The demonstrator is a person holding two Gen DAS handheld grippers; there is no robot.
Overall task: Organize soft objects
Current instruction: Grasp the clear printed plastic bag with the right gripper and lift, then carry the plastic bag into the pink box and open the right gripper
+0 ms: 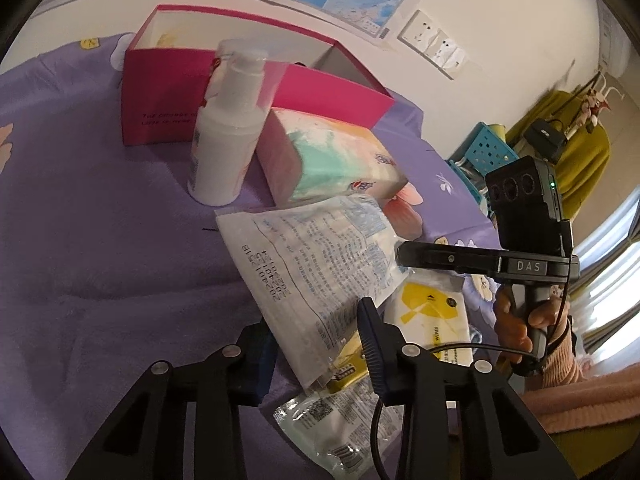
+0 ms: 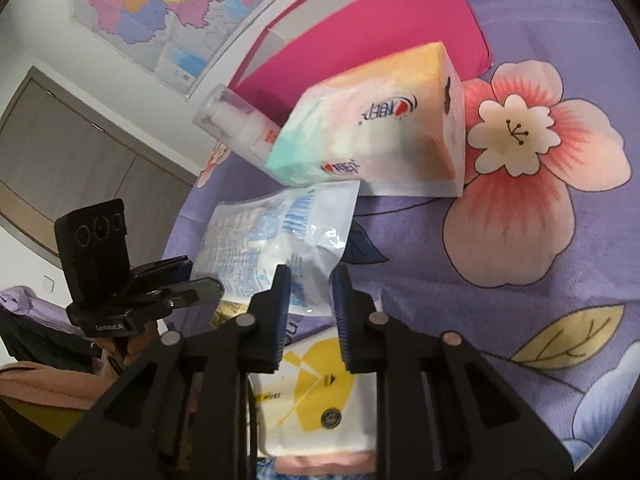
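Two tools work the white pouch (image 1: pixel 316 264) lying before the pink box (image 1: pixel 248 80): our left tool (image 1: pixel 316 344) straddles it open, our right tool (image 2: pixel 310 292) nearly pinches its corner; next we close and lift it boxward.

one pink box (image 1: pixel 168 92), one bottle (image 1: pixel 224 136), four soft packs (image 1: pixel 332 156)

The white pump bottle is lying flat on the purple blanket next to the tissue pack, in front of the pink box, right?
Not quite. In the left wrist view the white pump bottle is standing upright, not lying flat. The rest is right: it is on the purple blanket, next to the tissue pack and in front of the pink box.
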